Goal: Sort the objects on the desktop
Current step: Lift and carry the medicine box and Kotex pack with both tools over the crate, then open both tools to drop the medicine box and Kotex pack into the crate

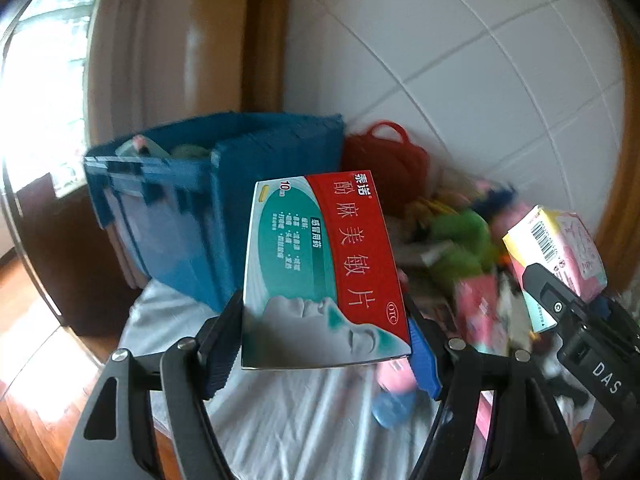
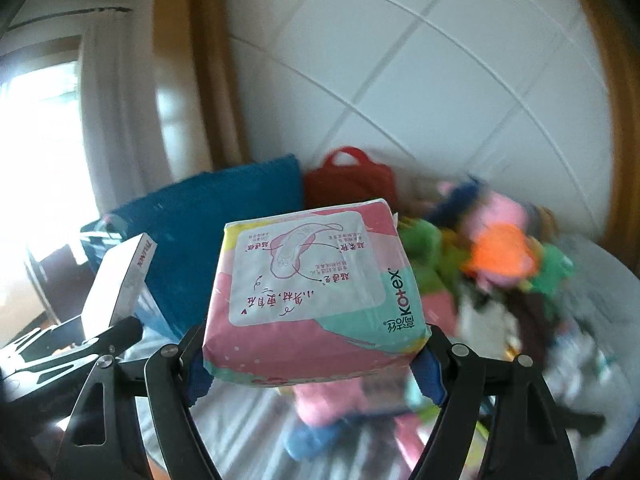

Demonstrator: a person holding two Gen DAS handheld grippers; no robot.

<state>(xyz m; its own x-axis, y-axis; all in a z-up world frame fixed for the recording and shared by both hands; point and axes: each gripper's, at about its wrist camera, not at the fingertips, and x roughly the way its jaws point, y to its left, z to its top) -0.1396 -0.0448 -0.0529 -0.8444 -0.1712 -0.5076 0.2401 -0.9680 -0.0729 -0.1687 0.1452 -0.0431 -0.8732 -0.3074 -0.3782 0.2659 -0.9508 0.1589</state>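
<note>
the left gripper has its fingers clamped on a medicine box, red and teal, printed with chinese characters, "10" and an "otc" mark, held above the white cloth on the surface. the right gripper has its fingers clamped on a pink "kotex" pad pack, its print upside down. at 10 o'clock of each held thing stands a blue bin by the tiled wall, with blurred items poking over its rim. a red bag sits at 12 o'clock, and a blurred pile of clutter at 3 o'clock. the cloth under the fingers is mostly bare.
</note>
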